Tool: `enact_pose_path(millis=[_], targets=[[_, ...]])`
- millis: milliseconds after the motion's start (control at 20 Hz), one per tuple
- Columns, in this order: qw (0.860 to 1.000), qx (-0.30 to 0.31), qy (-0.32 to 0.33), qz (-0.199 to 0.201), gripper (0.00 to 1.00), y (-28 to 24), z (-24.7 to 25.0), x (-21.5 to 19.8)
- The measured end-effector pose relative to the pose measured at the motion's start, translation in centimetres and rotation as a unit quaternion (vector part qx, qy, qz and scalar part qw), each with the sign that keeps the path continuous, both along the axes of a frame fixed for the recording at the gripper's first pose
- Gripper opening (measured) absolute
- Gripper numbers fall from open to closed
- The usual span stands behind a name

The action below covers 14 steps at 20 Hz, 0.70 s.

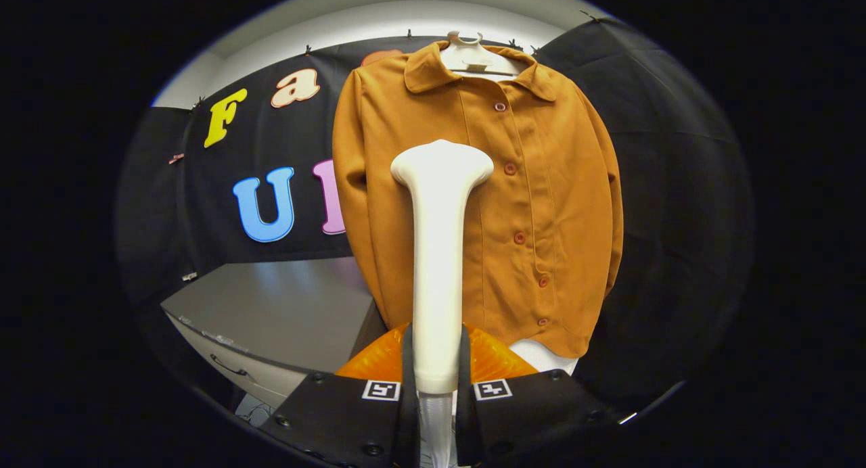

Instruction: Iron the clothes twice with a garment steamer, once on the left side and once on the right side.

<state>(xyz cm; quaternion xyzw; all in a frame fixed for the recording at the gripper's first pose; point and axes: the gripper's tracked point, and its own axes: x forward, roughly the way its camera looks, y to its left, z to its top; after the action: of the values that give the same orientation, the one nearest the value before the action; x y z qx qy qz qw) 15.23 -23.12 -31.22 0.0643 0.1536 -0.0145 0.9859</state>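
White garment steamer (pixel 438 251), held upright between the two fingers (pixel 407 366) of the gripper (pixel 436 380), which are closed against both sides of its handle. The broad steamer head stands in front of the chest of an orange-brown button-front shirt (pixel 541 204), just left of the button row; whether head and cloth touch cannot be told. The shirt hangs on a white hanger (pixel 473 55) against the black booth wall. A grey cabinet (pixel 284 312) with a drawer handle stands below and left of the shirt.
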Motion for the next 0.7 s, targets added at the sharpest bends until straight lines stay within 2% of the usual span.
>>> enact_pose_path(millis=[700], targets=[[0.994,0.018,0.107,0.003,0.25,0.1,-9.1,-4.8]])
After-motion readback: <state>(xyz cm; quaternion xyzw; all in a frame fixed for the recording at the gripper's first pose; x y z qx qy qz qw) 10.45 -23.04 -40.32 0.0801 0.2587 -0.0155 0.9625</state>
